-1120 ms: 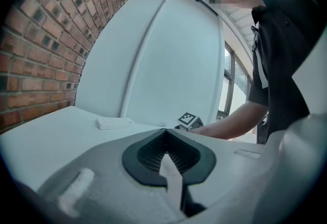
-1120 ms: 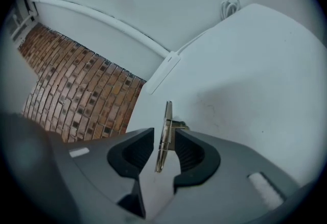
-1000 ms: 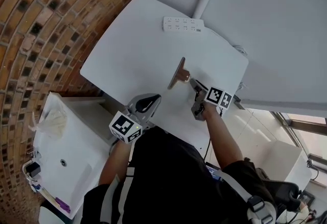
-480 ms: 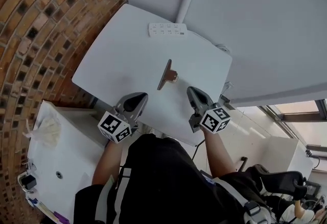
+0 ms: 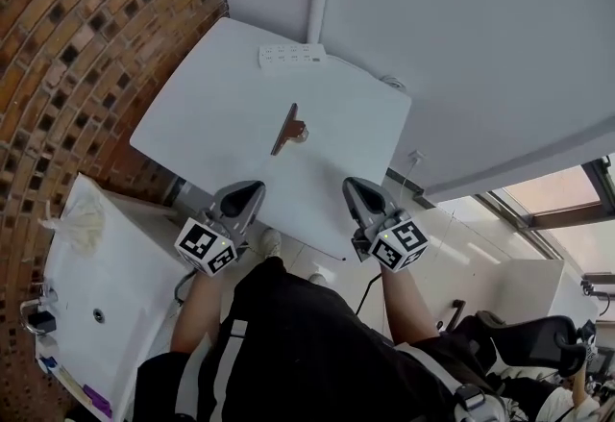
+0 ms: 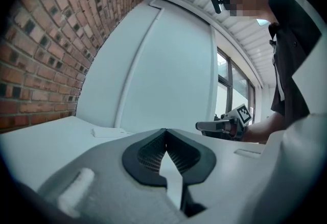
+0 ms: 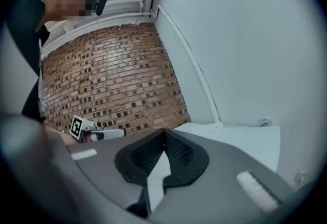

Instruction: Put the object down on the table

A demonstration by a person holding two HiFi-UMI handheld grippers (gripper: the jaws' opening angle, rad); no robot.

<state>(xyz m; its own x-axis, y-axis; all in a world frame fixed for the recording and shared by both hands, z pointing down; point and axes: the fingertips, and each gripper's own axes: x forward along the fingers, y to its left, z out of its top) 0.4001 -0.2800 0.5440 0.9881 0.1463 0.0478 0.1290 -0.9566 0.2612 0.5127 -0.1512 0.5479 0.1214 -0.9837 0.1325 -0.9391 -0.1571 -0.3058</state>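
One object [image 5: 285, 129] sits on the table [image 5: 211, 112], in the upper middle of the head view, just left of centre. It is a thin brown plate that seems to stand on its long edge, with a small shiny fitting against its right face. What kind of thing it is I cannot tell at this size.

It looks stiff, flat and light. Balanced on edge, it would probably tip at a light knock. The safest hold is likely a pinch across the thin plate near its upper edge, or around the fitting. The broad faces may be smooth and slippery.

Two grippers hang at the table's near edge, in the lower middle of the frame and well apart from the object. The left gripper [image 5: 246, 191] is clenched with nothing between its jaws. The right gripper [image 5: 354, 187] is likewise closed tight and empty. With the object down and both claws clear, the task looks finished.

Count: one object, one power strip [image 5: 291, 54] at the table's far edge, one table, two grippers.
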